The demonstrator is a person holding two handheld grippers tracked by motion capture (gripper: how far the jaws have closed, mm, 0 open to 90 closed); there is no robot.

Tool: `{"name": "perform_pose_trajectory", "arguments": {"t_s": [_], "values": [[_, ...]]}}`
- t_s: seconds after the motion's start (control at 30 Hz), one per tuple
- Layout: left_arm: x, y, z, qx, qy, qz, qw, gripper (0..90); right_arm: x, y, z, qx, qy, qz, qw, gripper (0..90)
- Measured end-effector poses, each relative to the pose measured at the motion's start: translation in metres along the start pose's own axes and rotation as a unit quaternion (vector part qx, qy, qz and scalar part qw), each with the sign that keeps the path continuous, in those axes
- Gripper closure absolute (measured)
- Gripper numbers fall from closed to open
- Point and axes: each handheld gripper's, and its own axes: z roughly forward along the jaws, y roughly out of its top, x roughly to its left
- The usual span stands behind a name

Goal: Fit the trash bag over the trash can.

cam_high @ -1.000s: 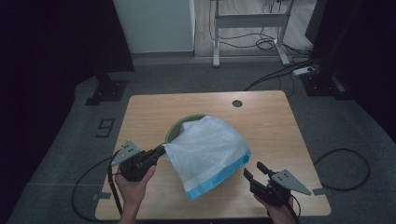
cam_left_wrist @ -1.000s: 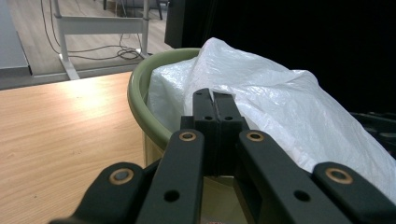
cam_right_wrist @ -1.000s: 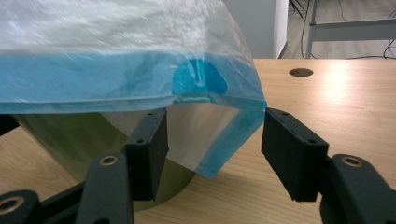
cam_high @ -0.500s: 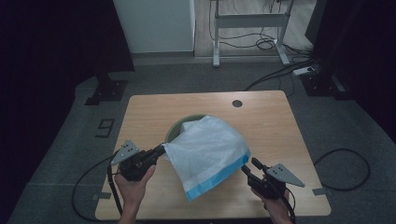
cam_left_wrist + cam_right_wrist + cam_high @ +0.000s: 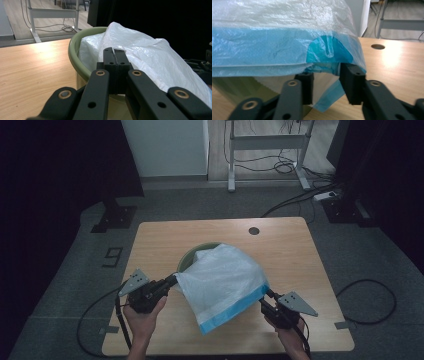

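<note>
Lining the green bin (image 5: 192,256) on the table (image 5: 300,260), I keep the left hand-held gripper (image 5: 172,281) clamped on one corner of the white bag (image 5: 222,280), while the right hand-held gripper (image 5: 266,296), jaws just closing, straddles its blue hem (image 5: 262,50) without pinching yet

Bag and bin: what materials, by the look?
Bag: thin plastic film, probably; white, translucent, crinkled, with a blue band along the open edge. Bin: likely moulded plastic; smooth, matt olive-green rim, uniform colour.
</note>
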Motion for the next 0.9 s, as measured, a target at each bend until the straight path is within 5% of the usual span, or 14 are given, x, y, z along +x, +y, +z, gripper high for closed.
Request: {"name": "perform_pose_trajectory", "arguments": {"t_s": [0.2, 0.43, 0.5, 0.6, 0.83, 0.9], "values": [[0.0, 0.0, 0.0, 0.0, -0.002, -0.001, 1.0, 90.0, -0.002, 0.006, 0.0, -0.014, -0.012, -0.003, 0.9998, 87.9], [-0.002, 0.001, -0.001, 0.003, -0.017, 0.002, 0.9998, 88.9, -0.009, 0.021, -0.009, -0.039, -0.029, -0.002, 0.9988, 89.2], [-0.003, 0.002, -0.001, 0.006, -0.023, 0.006, 0.9997, 80.7, -0.01, 0.024, -0.01, -0.043, -0.031, -0.002, 0.9986, 89.3], [-0.014, 0.008, -0.003, -0.001, -0.017, 0.036, 0.9992, 58.7, -0.014, 0.04, -0.017, -0.055, -0.037, -0.008, 0.9978, 89.3], [-0.027, 0.019, -0.011, -0.013, -0.038, 0.062, 0.9973, 37.1, -0.016, 0.064, -0.022, -0.067, -0.042, -0.013, 0.9968, 89.2], [-0.03, 0.024, -0.016, -0.015, -0.058, 0.069, 0.9958, 31.0, -0.017, 0.074, -0.024, -0.068, -0.04, -0.017, 0.9967, 89.2]]}}
